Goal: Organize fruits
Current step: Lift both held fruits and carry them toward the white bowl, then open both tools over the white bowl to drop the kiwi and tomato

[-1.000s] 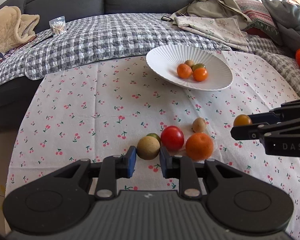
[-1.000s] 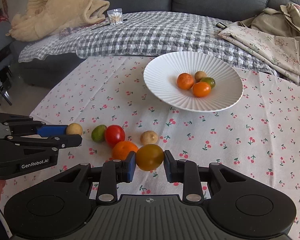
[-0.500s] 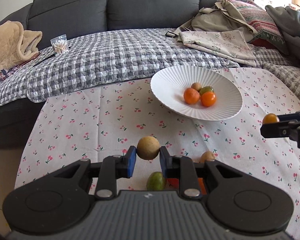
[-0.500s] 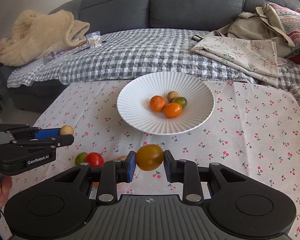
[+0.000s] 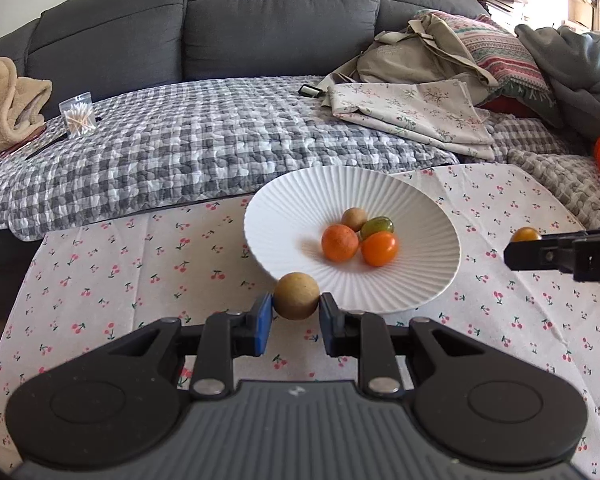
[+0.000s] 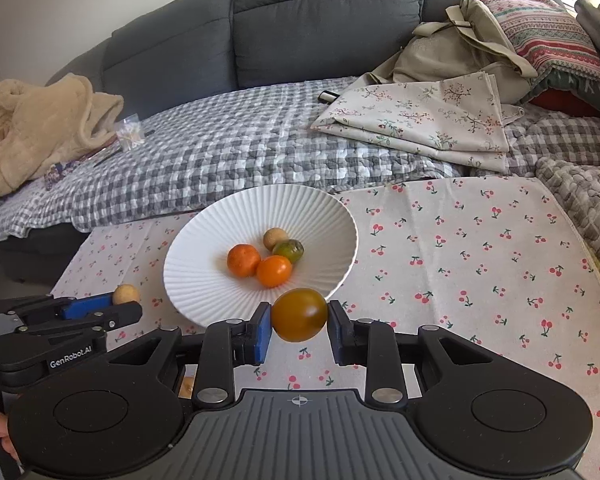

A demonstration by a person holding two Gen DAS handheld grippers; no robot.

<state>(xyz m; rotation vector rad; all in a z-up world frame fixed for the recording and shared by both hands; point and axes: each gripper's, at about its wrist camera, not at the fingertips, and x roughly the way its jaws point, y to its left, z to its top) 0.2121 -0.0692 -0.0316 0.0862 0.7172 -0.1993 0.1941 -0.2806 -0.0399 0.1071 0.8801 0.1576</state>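
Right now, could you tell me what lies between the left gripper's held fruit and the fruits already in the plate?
Only bare ribbed plate, per the left wrist view; the tan fruit hangs at its near rim.

Left gripper point(image 5: 296, 317), with the round tan-brown fruit point(image 5: 297, 295), now up off the cherry-print tabletop point(image 5: 140, 280) and at the near rim of the white ribbed plate point(image 5: 420, 208). Right gripper point(image 6: 299, 330), with the dark amber-green tomato point(image 6: 299, 314), likewise brought to the plate's edge. Loose fruit cluster now out of view.

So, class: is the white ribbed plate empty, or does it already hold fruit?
Not empty. The white ribbed plate holds four small fruits clustered near its middle: two orange, one tan and one greenish. Most of its surface is bare.
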